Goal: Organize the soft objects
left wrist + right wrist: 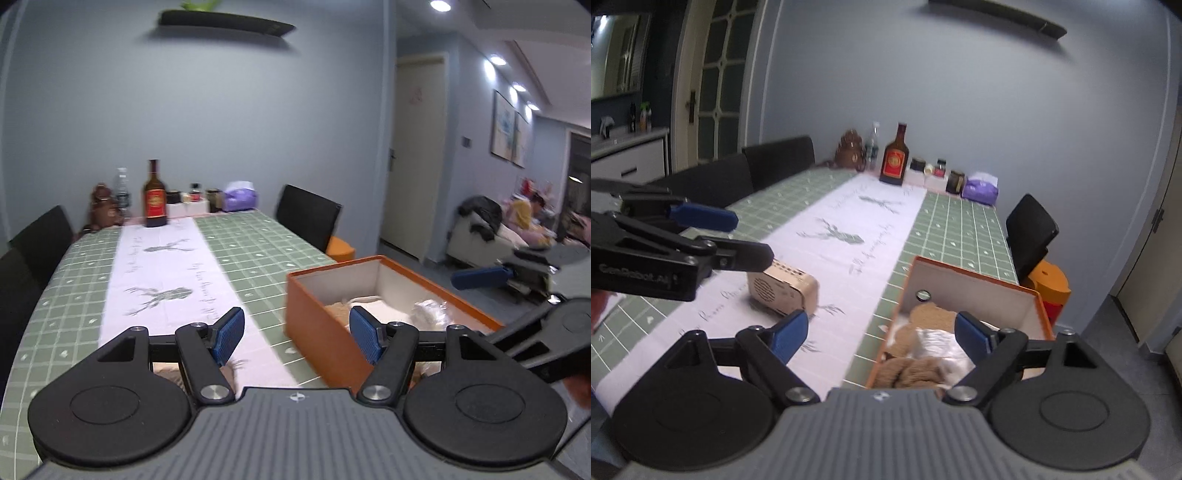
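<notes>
An orange box (317,328) with a white inside stands on the table's right side; it also shows in the right wrist view (975,284). Inside lie a brown plush toy (916,369) and a white plastic-wrapped soft item (942,343), also seen in the left wrist view (430,314). My left gripper (297,332) is open and empty, just above the box's near-left corner. My right gripper (881,338) is open and empty, over the box's near end. The left gripper also shows in the right wrist view (701,218), at left.
A beige wooden speaker-like box (783,290) lies on the white table runner (159,273). A brown bottle (155,195), a water bottle, jars, a purple tissue pack (240,197) and a brown figure stand at the far end. Black chairs (308,216) flank the table; an orange stool (1051,284) stands right.
</notes>
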The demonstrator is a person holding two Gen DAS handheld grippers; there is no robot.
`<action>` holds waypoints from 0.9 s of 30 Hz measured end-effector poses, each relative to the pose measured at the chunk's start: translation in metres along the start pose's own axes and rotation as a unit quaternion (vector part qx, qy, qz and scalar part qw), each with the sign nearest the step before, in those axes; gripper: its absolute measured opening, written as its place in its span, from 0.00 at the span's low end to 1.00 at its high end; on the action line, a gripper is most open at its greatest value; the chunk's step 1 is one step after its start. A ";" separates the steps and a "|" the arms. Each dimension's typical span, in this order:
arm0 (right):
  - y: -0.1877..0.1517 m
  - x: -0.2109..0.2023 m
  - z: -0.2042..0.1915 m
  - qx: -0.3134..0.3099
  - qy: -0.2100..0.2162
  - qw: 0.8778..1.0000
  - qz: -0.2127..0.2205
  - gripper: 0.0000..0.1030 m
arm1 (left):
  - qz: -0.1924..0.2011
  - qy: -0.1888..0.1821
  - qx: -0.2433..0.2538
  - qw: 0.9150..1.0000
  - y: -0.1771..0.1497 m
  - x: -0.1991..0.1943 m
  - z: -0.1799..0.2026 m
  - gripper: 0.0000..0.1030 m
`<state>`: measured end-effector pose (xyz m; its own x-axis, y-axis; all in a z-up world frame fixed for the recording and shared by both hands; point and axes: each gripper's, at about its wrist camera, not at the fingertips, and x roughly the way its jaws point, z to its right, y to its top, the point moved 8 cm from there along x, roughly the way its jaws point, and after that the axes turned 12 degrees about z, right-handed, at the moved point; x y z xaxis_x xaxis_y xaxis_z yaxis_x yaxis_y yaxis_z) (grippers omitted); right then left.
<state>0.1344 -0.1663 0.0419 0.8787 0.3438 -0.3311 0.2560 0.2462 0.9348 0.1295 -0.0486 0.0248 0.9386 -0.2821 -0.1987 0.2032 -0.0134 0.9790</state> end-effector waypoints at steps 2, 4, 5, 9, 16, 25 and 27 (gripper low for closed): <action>-0.010 -0.006 -0.013 0.018 -0.002 1.000 0.019 0.85 | 0.009 0.015 0.010 1.000 -0.008 -0.008 -0.004 0.75; -0.020 -0.009 -0.022 0.036 -0.012 0.999 0.029 0.86 | 0.019 0.025 0.023 0.999 -0.015 -0.018 -0.010 0.75; -0.023 -0.010 -0.027 0.046 -0.017 0.998 0.034 0.86 | 0.026 0.032 0.025 0.999 -0.018 -0.022 -0.010 0.75; -0.029 -0.021 -0.040 0.087 -0.048 0.992 0.072 0.93 | 0.051 0.072 0.021 0.996 -0.027 -0.038 -0.019 0.75; -0.043 -0.035 -0.057 0.089 -0.106 0.984 0.116 0.94 | 0.091 0.123 0.020 0.988 -0.037 -0.055 -0.030 0.87; -0.071 -0.041 -0.065 0.108 -0.129 0.980 0.110 0.95 | 0.069 0.154 -0.033 0.985 -0.062 -0.066 -0.043 0.96; -0.077 -0.040 -0.066 0.112 -0.132 0.979 0.106 0.95 | 0.052 0.155 -0.037 0.986 -0.071 -0.064 -0.046 0.96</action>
<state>0.0531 -0.1395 -0.0253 0.9876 0.1123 -0.1095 0.1124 -0.0195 0.9935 0.0682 0.0146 -0.0340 0.9931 0.0294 -0.1133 0.1109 0.0728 0.9912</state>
